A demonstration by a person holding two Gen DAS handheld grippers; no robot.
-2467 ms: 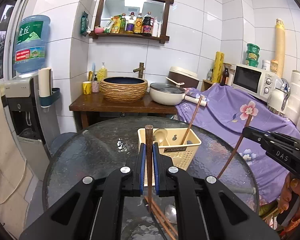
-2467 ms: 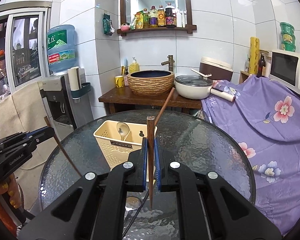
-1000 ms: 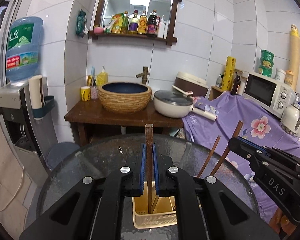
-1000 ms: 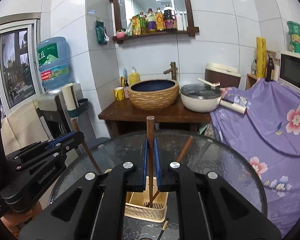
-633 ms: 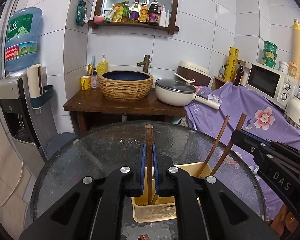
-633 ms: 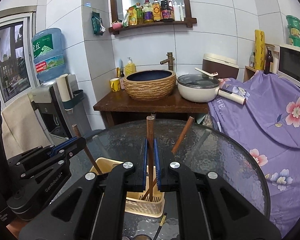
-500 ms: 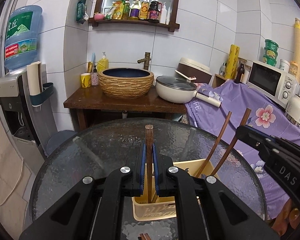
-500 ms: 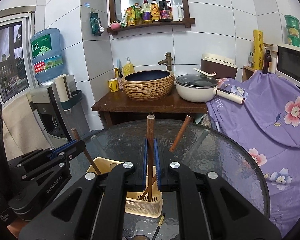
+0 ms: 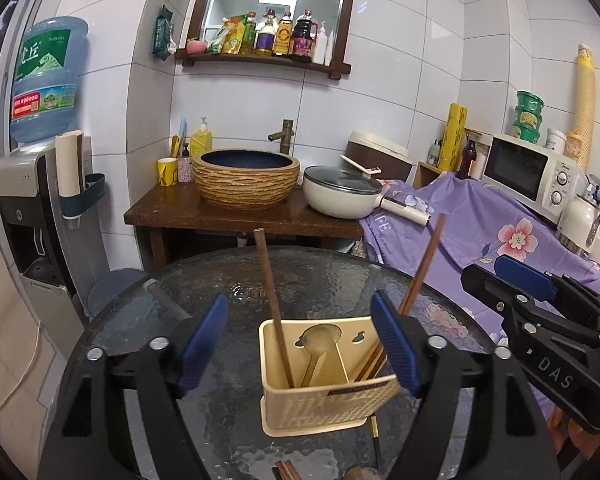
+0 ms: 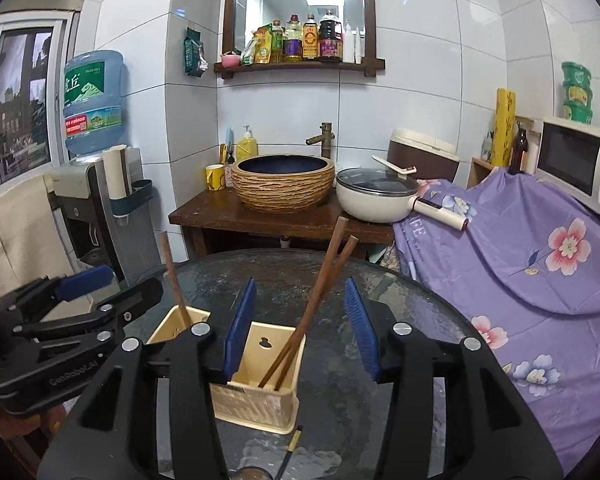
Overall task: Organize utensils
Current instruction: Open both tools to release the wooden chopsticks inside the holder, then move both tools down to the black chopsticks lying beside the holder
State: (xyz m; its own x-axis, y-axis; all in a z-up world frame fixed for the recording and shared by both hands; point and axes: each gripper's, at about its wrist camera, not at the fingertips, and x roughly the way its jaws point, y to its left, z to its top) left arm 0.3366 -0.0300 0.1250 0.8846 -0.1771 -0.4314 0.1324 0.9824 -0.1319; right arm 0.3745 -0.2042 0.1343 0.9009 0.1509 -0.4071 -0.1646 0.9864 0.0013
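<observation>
Both grippers have let go since a second ago: the left gripper [image 9: 300, 344] and right gripper [image 10: 302, 330] are opening, fingers wide, nothing gripped. The chopsticks [image 10: 312, 300] now lean inside the holder [image 9: 324, 400] mid-table. Withdraw straight up, seemingly clear of the sticks, without tipping the holder.
</observation>
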